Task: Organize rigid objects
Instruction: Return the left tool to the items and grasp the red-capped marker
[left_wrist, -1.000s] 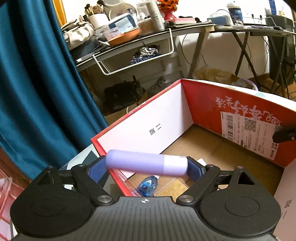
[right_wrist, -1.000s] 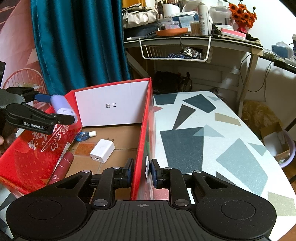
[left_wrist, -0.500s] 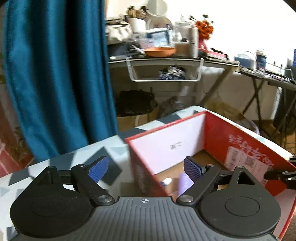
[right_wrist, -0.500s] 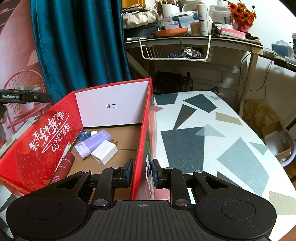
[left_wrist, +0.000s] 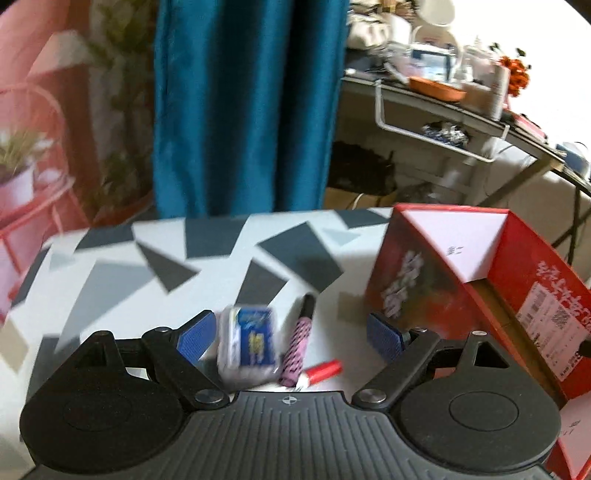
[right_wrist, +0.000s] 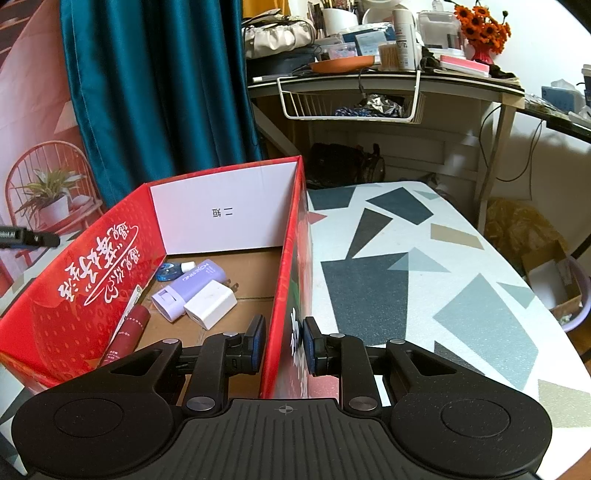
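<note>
My left gripper (left_wrist: 290, 334) is open and empty over the patterned table (left_wrist: 147, 266), left of the red box (left_wrist: 461, 269). Between its fingers lie a blue-and-white small pack (left_wrist: 249, 343), a pink-and-black pen (left_wrist: 297, 343) and a small red object (left_wrist: 323, 370). My right gripper (right_wrist: 283, 343) is shut on the box's right wall (right_wrist: 286, 280). Inside the box lie a lilac tube (right_wrist: 190, 286), a white charger (right_wrist: 210, 303), a dark red tube (right_wrist: 125, 334) and a small blue item (right_wrist: 168, 272).
A teal curtain (right_wrist: 155, 96) hangs behind the table. A cluttered desk with a wire basket (right_wrist: 351, 98) stands at the back. The table's right edge (right_wrist: 517, 273) drops to a floor with a cardboard box (right_wrist: 550, 277).
My left gripper let go of the lilac tube, which now lies in the box. It then swung left and down over the items on the table. The right gripper has not moved.
</note>
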